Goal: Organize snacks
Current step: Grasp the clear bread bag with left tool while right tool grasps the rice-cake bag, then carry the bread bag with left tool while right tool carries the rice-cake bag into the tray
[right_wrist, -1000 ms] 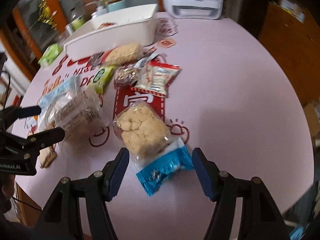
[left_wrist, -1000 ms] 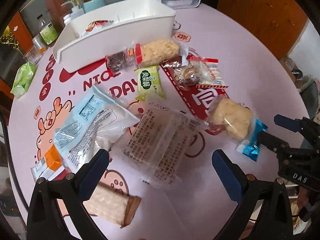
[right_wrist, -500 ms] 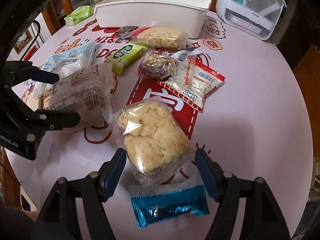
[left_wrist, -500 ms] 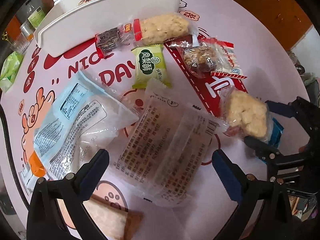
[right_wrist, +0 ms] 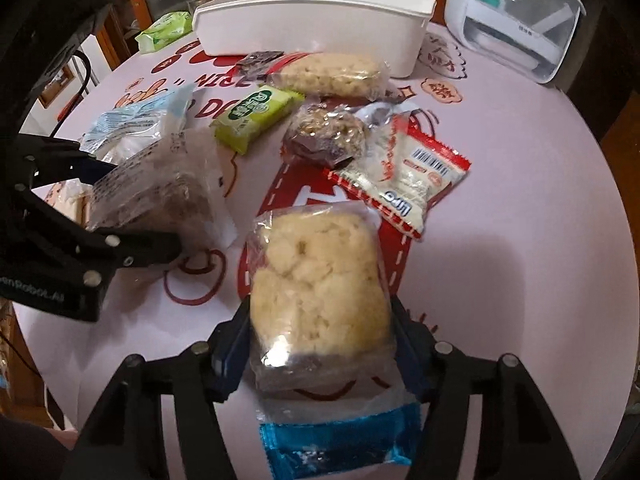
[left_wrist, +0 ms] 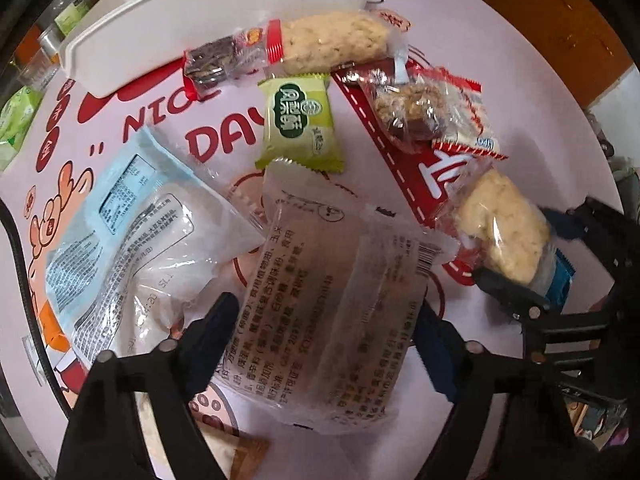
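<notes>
Snacks, loose on table (right_wrist: 520,240): about nine packets, none seen moved into the white bin (right_wrist: 312,20).
- Left gripper (left_wrist: 324,344): clamped on clear noodle pack (left_wrist: 332,300), near table edge.
- Right gripper (right_wrist: 320,344): clamped on rice cake (right_wrist: 320,280), over blue packet (right_wrist: 340,448).
- Green cake (left_wrist: 300,120), other packets: untouched before bin.
- Progress, judged: early; nearly all sorting left.

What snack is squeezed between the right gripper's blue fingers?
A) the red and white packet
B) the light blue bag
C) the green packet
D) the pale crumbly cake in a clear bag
D: in the right wrist view the right gripper has a finger pressed on each side of the pale crumbly cake in its clear bag, while the green packet lies farther away on the table.
</notes>
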Action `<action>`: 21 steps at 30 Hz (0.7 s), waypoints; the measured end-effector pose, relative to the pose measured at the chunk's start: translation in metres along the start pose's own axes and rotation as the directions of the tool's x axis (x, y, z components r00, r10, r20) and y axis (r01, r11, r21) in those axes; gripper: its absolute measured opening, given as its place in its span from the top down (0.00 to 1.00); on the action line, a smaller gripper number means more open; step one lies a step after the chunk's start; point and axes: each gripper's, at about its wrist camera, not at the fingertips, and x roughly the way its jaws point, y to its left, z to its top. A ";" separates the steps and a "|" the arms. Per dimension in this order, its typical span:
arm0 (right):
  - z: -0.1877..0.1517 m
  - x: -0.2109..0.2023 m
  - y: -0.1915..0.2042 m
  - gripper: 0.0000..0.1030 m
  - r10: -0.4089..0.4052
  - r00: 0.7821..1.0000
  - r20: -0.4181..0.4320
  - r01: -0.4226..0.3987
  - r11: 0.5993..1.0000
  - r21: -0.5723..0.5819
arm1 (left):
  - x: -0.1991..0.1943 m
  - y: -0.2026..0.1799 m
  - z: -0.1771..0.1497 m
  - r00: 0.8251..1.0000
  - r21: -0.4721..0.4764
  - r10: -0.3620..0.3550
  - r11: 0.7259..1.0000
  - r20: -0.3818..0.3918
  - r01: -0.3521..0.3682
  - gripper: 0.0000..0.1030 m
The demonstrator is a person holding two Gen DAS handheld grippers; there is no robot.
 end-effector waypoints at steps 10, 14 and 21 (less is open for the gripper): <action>-0.002 -0.022 -0.008 0.41 0.078 0.996 0.047 -0.082 0.993 0.090 | -0.021 -0.013 -0.017 1.000 -0.075 0.022 0.997 0.017 -0.021 0.28; 0.003 -0.046 -0.005 0.41 0.089 0.991 0.103 -0.097 0.993 0.068 | -0.053 -0.017 -0.025 0.996 -0.102 0.052 0.994 0.072 -0.045 0.29; 0.024 -0.086 -0.003 0.41 0.109 0.970 0.218 -0.124 0.991 0.056 | -0.121 -0.004 -0.023 0.970 -0.171 0.142 0.979 0.199 -0.108 0.28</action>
